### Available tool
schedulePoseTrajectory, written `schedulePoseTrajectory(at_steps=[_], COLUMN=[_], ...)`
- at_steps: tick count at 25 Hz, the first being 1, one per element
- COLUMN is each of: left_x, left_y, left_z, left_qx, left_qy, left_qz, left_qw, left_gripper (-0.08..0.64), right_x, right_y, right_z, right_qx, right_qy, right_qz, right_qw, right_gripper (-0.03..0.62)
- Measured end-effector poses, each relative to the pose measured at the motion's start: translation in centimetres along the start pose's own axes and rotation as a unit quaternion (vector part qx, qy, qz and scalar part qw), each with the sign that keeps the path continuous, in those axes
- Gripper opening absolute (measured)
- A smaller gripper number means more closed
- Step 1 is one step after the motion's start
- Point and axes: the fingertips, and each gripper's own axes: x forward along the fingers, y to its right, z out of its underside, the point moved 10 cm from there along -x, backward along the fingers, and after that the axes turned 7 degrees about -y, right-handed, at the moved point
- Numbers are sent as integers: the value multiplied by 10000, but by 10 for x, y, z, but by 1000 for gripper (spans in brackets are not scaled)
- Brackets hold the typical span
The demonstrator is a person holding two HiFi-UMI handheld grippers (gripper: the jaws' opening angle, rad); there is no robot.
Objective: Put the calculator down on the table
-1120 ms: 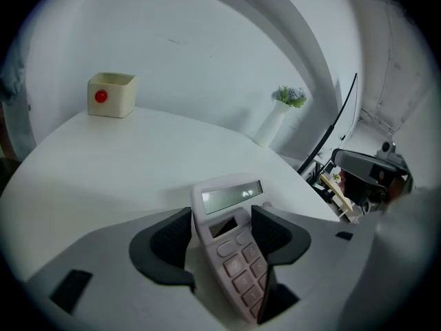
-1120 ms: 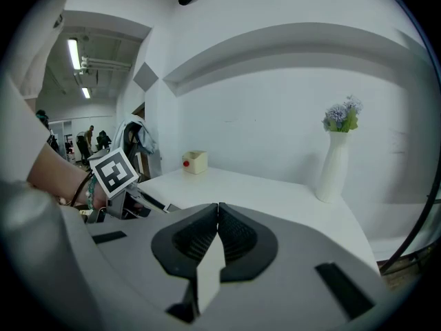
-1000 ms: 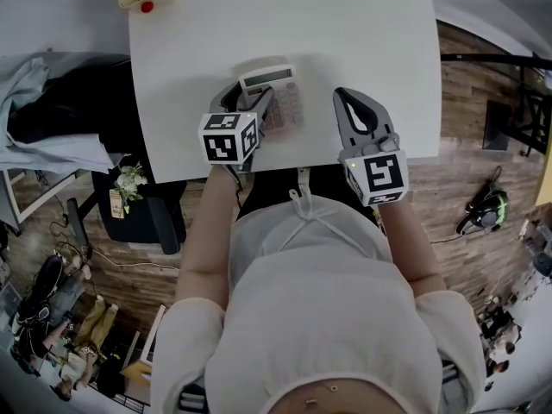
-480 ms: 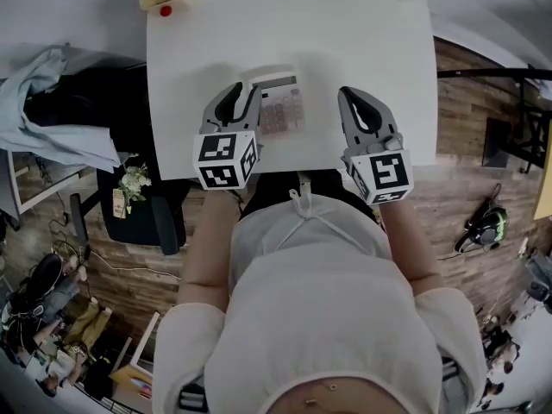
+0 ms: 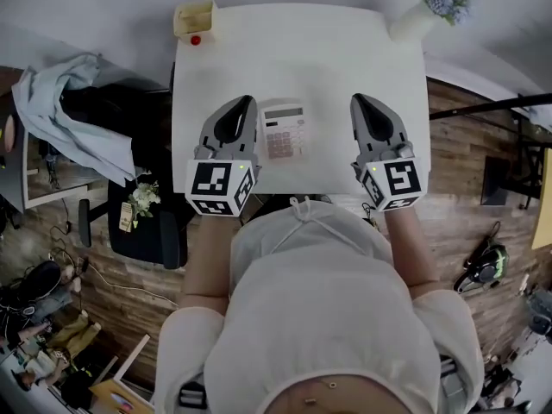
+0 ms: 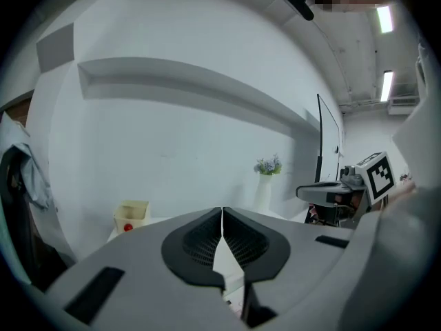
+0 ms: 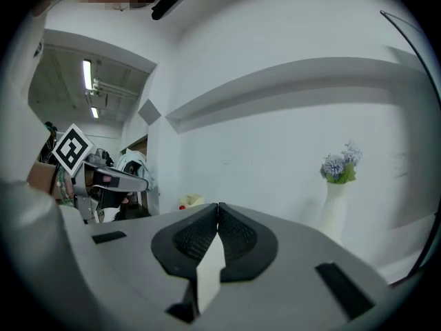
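Table [image 5: 345,59] against white wall [image 6: 172,136], wooden floor [image 5: 466,188]

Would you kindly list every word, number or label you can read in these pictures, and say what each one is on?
No text can be read in any view.
calculator: key legends and display, too small to read.
marker cubes on the left gripper and right gripper: black-and-white square patterns only, no letters.
tag beside the small flowers: too small to read.

Office: white desk [image 5: 345,59], black chair [image 5: 147,227]
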Motion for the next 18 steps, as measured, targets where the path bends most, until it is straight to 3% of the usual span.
schedulePoseTrajectory(at_steps=[5,9,18], left_x=[-13,-23,-37], left_y=[8,17,24], left_z=[-32,-52,-66], left_qx=[425,737,789], left_qy=[469,888,1175], left_qz=[247,224,220], left_qw=[9977,9931,9897], left_gripper=[20,18,18], right_x=[-10,-14,-18], right_y=[10,16,4], right_z=[-19,-33,-42], right_qx=[-49,-224,-684], right_qy=[301,477,534], right_qz=[21,-22,-302], right_qw=[9995,9986,9958], right_gripper=[8,8,5])
